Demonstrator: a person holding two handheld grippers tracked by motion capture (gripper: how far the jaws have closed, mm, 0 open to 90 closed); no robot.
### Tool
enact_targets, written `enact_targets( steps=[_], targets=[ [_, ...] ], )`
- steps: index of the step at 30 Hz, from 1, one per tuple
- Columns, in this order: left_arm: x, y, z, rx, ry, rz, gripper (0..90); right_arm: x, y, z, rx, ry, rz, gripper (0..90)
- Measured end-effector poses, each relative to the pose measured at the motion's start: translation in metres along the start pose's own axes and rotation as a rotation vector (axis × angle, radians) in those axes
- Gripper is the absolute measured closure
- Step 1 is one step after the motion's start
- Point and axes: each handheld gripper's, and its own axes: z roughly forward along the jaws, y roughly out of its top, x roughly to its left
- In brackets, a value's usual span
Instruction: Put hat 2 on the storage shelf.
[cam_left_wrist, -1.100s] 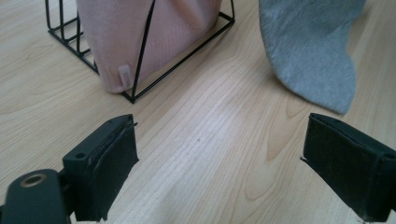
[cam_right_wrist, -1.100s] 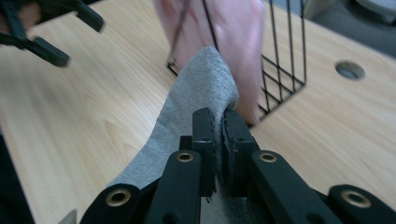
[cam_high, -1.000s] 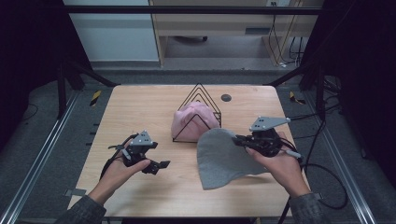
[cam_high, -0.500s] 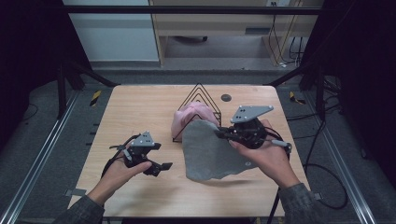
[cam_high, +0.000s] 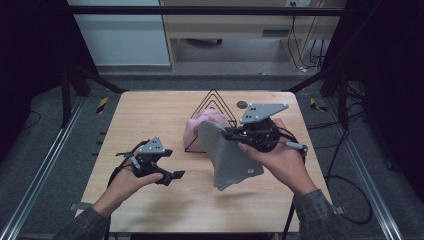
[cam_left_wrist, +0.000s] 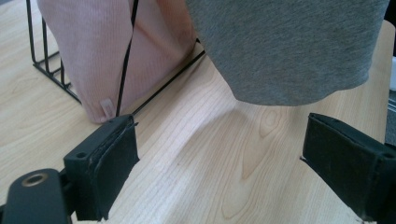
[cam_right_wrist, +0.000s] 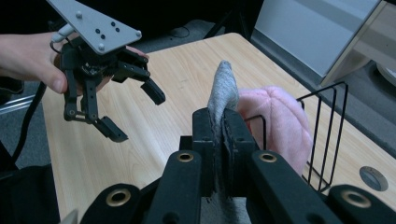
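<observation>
Two claws work over the table (cam_high: 150, 210): the right claw (cam_high: 227, 134) clamps a grey cloth (cam_high: 227, 157) (hanging beside the wire rack (cam_high: 214, 102)), while the left claw (cam_high: 172, 175) gapes empty.

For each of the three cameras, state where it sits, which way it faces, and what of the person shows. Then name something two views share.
High view: above the person's side, facing forward and down on the table; both forearms show.
Left gripper view: on the left claw, open, facing the grey cloth and pink cloth.
Right gripper view: on the right claw, shut on the grey cloth; the other hand shows.
Shared: the wire rack.
</observation>
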Motion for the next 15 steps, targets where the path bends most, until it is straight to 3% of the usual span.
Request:
enact_targets(
  steps=[8,15],
  targets=[
    [-0.004,0.009,0.002,-0.028,-0.010,0.009,12.6,-0.003,0.010,-0.003,-0.028,0.005,0.003,85.8],
    [-0.003,0.019,0.005,-0.018,-0.016,0.029,14.2,-0.001,0.023,-0.007,-0.043,0.006,-0.015,85.8]
  ],
)
